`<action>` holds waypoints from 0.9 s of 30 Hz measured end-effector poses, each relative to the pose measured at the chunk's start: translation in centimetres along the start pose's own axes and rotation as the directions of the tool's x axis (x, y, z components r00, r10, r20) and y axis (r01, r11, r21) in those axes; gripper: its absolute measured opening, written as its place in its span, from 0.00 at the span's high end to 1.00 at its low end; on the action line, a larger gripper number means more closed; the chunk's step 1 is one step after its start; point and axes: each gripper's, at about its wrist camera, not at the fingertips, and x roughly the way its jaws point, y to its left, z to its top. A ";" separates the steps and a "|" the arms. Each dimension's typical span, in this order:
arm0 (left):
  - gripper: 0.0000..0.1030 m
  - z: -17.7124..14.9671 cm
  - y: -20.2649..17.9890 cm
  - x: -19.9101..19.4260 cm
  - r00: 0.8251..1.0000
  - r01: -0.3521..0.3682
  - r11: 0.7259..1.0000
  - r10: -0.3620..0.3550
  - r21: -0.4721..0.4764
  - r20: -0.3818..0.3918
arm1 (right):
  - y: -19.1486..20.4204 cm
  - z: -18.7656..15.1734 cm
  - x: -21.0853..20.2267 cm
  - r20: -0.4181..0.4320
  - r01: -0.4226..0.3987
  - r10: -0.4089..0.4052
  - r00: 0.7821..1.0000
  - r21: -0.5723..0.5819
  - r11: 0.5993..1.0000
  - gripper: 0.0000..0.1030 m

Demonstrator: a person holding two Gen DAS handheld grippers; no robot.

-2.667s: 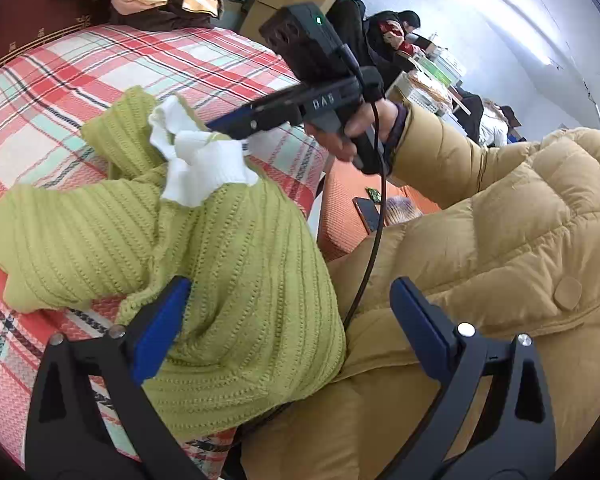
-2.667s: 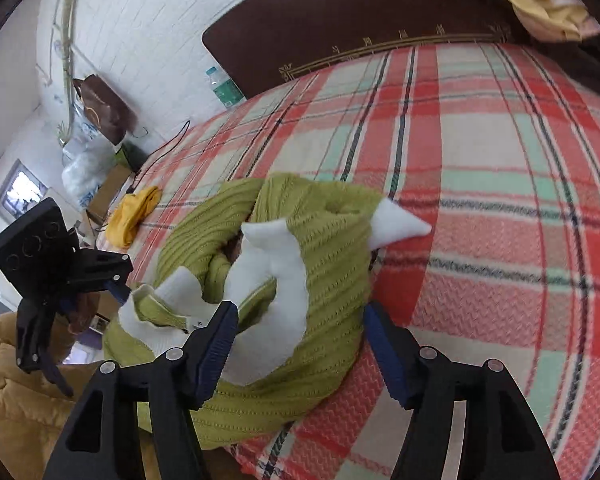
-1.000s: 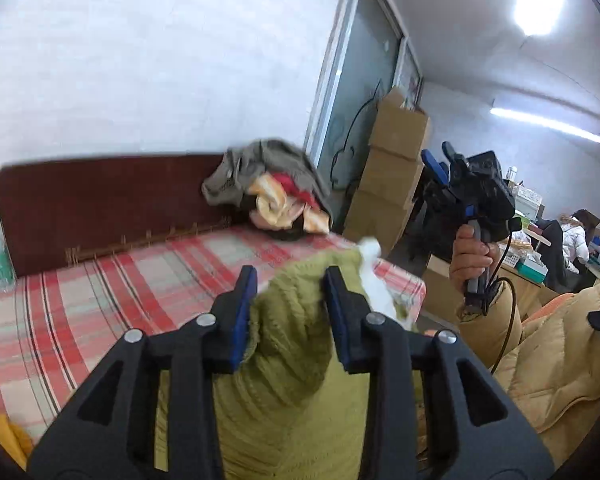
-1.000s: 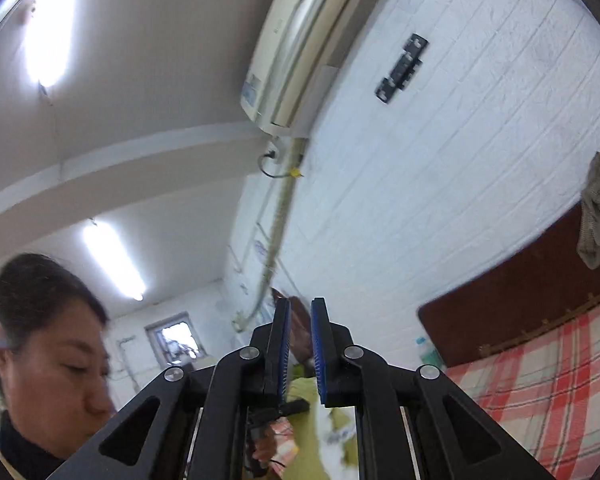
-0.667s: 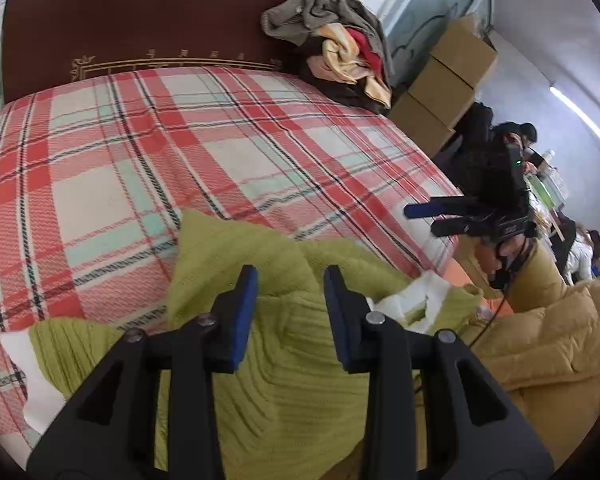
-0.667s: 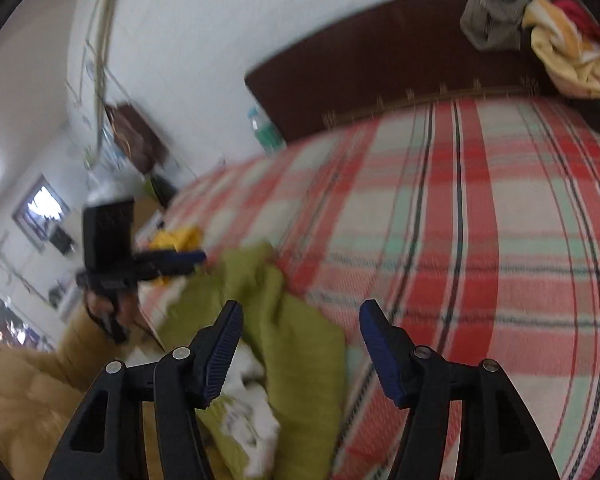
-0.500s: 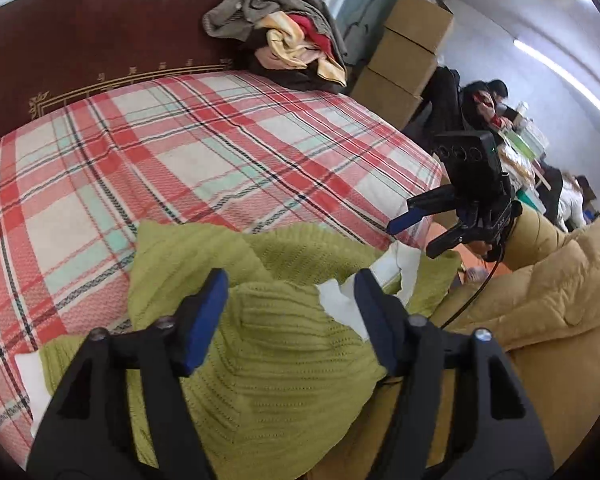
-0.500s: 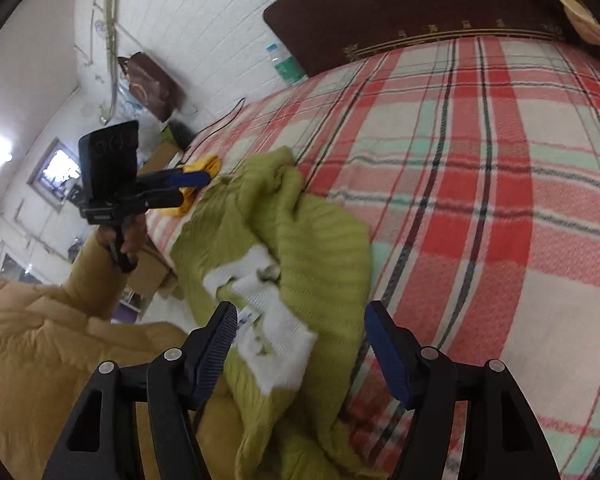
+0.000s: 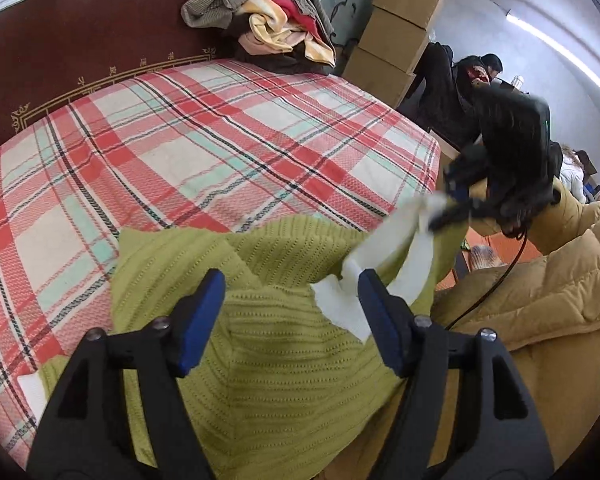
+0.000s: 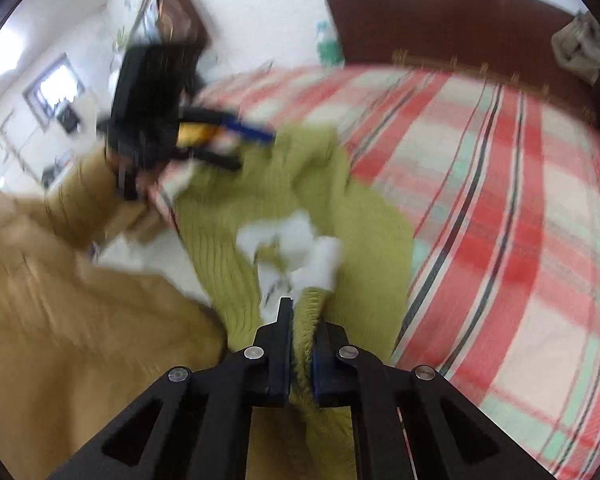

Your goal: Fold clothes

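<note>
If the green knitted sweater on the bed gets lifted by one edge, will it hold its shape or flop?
Probably flop: the green sweater lies crumpled in soft folds on the plaid bedspread. Where the right gripper pinches it, the knit bunches up, so it likely stretches and drapes. The ribbed knit looks grippy, unlikely to slip.

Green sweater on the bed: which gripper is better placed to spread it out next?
Probably the right gripper: it is shut on the green sweater. The left gripper is open above it.

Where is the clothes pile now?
In the left wrist view, the clothes pile sits at the bed's far right corner, against the headboard.
</note>
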 end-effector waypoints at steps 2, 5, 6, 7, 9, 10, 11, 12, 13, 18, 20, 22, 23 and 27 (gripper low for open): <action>0.31 0.1 0.3 -0.7 1.000 -0.011 1.000 0.011 -0.007 0.021 | -0.7 2.4 -1.7 0.084 0.017 -0.018 0.996 0.011 1.000 0.94; 0.30 0.4 1.0 -1.5 0.999 -0.036 0.999 0.036 -0.013 0.035 | -1.8 6.1 -3.1 0.157 0.075 -0.073 0.985 -0.006 0.997 0.94; 0.27 0.6 1.4 -1.6 0.998 -0.046 0.999 0.046 -0.012 0.034 | -2.0 7.4 -3.3 0.179 0.088 -0.084 0.980 -0.014 0.996 0.94; 0.26 0.8 1.7 -1.6 0.998 -0.054 0.999 0.054 -0.009 0.033 | -2.3 8.7 -3.4 0.198 0.095 -0.089 0.976 -0.020 0.995 0.94; 0.26 1.2 2.5 -1.6 0.997 -0.069 0.998 0.070 -0.009 0.029 | -3.2 11.1 -3.7 0.242 0.106 -0.099 0.965 -0.014 0.994 0.94; 0.26 1.4 3.1 -1.4 0.997 -0.077 0.997 0.078 -0.012 0.025 | -3.6 12.2 -3.6 0.258 0.113 -0.104 0.960 -0.019 0.993 0.94; 0.26 1.6 3.6 -1.3 0.996 -0.085 0.996 0.085 -0.016 0.020 | -4.1 13.0 -3.3 0.274 0.130 -0.121 0.954 -0.015 0.991 0.94; 0.26 1.8 4.2 -1.1 0.996 -0.091 0.996 0.092 -0.021 0.014 | -4.7 13.5 -2.9 0.276 0.133 -0.125 0.953 -0.010 0.991 0.94; 0.26 1.8 5.1 -0.6 0.996 -0.088 0.996 0.088 -0.035 -0.004 | -5.3 13.7 -2.4 0.264 0.119 -0.113 0.958 -0.009 0.993 0.94; 0.26 0.6 6.6 2.2 0.990 -0.060 0.997 0.053 -0.054 -0.127 | -8.6 11.2 2.6 0.112 0.100 -0.107 0.988 0.065 0.993 0.92; 0.26 -0.5 5.9 3.3 0.981 -0.067 0.997 0.062 -0.024 -0.182 | -9.9 9.3 3.9 0.059 0.082 -0.089 0.994 0.113 0.990 0.92; 0.26 -1.3 4.7 3.7 0.977 -0.066 0.998 0.068 0.015 -0.203 | -10.7 7.3 4.5 0.038 0.041 -0.048 0.998 0.163 0.986 0.92; 0.26 -1.6 4.2 3.8 0.975 -0.064 0.997 0.069 0.032 -0.212 | -11.0 6.6 4.6 0.034 0.033 -0.039 0.999 0.177 0.984 0.91; 0.26 -1.8 4.2 4.1 0.970 -0.044 0.998 0.051 0.036 -0.238 | -11.6 5.1 4.4 0.042 0.005 -0.014 0.999 0.219 0.976 0.87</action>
